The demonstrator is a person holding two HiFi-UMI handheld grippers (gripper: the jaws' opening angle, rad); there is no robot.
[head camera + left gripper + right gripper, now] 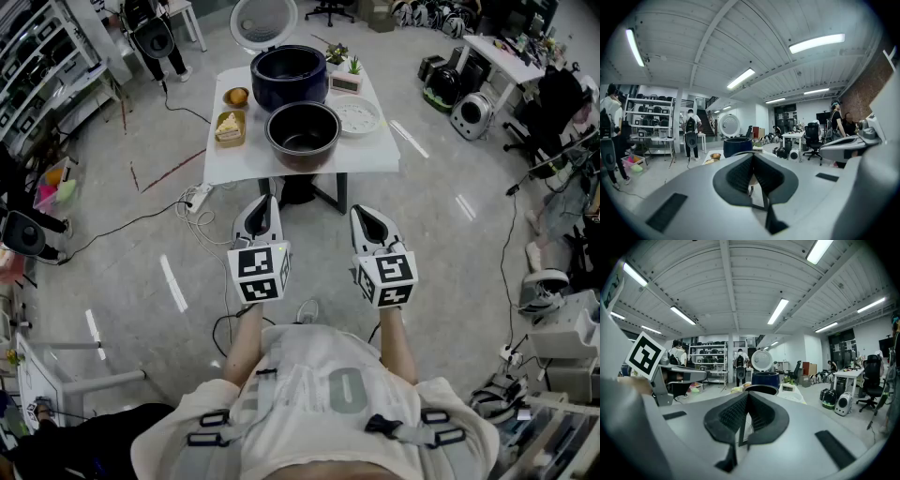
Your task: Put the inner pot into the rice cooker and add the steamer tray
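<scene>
both grippers are held out in front of the person, side by side and apart from each other, over the floor and well short of the table (234, 161).

the left gripper (262, 208) has its jaws pressed together. in the left gripper view the two dark ribbed pads (740, 172) meet along a line at the front, with nothing between them. it holds nothing and touches nothing. the right gripper (367, 217) is the same: in the right gripper view its pads (733, 412) are closed against each other and it is empty. both point toward the table, tilted slightly downward.

the inner pot (302, 134) stands upright on the near part of the white table, dark inside and empty as far as can be seen. just behind it is the dark blue rice cooker (289, 77), with its round white lid (263, 21) swung up and open at the back. the pot is not in the cooker. the steamer tray (357, 116), a shallow white round dish, lies flat on the table just to the right of the pot and beside the cooker.

on the left side of the table are a small bowl (236, 96) and, nearer, a container of yellow food (230, 127). small potted plants (337, 54) stand at the far right corner.

in the right gripper view the pot's rim (761, 390) shows just above the closed jaws, with the cooker behind it.
</scene>
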